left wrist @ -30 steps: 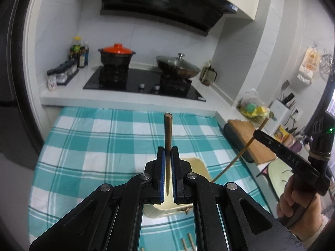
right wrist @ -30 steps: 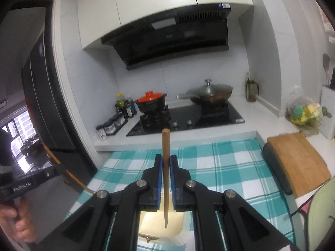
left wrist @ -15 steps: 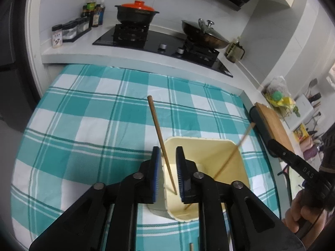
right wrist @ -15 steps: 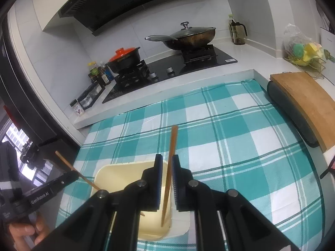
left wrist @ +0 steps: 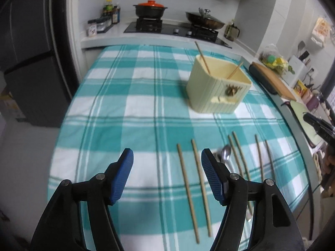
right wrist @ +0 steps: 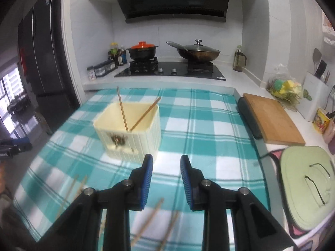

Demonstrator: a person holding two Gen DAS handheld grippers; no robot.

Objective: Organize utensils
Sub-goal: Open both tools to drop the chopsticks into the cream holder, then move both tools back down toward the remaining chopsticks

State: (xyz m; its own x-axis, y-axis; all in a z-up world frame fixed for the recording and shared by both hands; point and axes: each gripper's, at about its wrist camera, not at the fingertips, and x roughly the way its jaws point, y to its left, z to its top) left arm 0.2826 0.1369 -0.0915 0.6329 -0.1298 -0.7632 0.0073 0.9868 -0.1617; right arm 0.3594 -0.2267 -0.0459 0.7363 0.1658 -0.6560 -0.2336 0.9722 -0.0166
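A cream ribbed holder (left wrist: 217, 87) (right wrist: 129, 131) stands on the teal checked cloth with two wooden chopsticks (left wrist: 202, 56) (right wrist: 122, 108) leaning inside it. Several more chopsticks (left wrist: 186, 184) and a metal spoon (left wrist: 226, 153) lie flat on the cloth near the front edge. My left gripper (left wrist: 167, 156) hovers low over the cloth just left of a chopstick pair, its jaws opening and empty. My right gripper (right wrist: 166, 163) sits in front of the holder, its jaws opening with nothing between them; blurred chopsticks (right wrist: 150, 217) lie beneath it.
Behind the table runs a counter with a stove, a red-lidded pot (right wrist: 142, 49) and a lidded wok (right wrist: 197, 51). A wooden cutting board (right wrist: 272, 119) and a green mat (right wrist: 307, 184) lie at the right. A dark fridge (left wrist: 31, 58) stands left.
Both grippers let go of their chopsticks, which now stand in the holder. Both pulled back and down toward the near edge, jaws spreading apart.
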